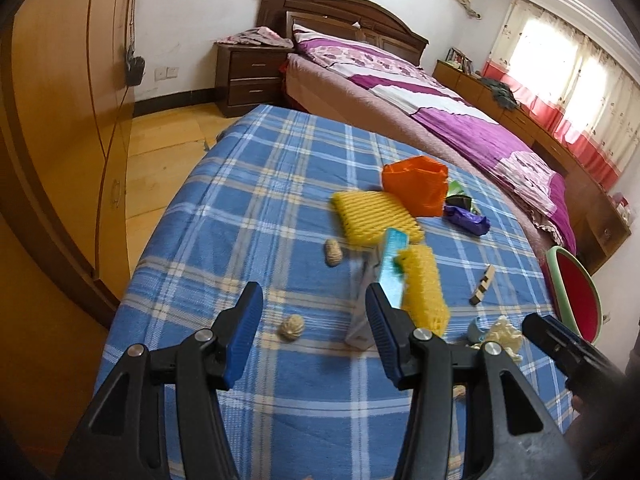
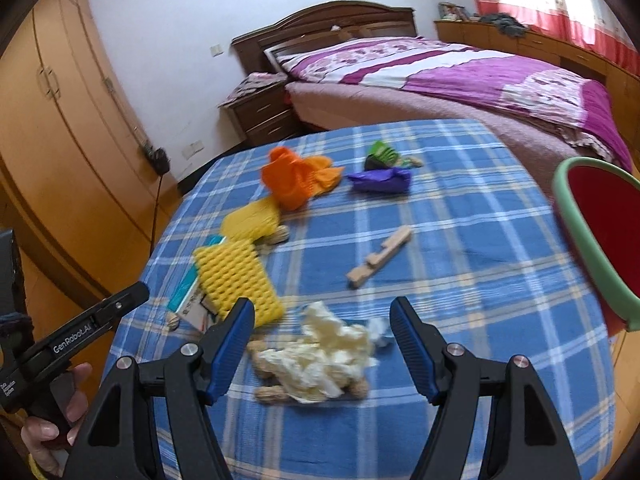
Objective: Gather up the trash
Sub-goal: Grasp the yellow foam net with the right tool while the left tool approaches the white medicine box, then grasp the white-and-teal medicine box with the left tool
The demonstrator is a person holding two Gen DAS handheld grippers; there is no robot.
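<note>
Both grippers released, holding nothing. Left gripper above checked cloth near walnut; only here, second peanut. Right gripper over crumpled tissue; only here, bin wide at right.

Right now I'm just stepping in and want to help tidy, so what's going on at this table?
A person holds a gripping tool in each hand over a table with a blue plaid cloth strewn with trash. The right tool stands open just short of a crumpled white tissue with peanut shells around it. The left tool is open too, aimed near a yellow foam net. Neither holds anything. A red bin with a green rim waits at the table's right edge.
</note>
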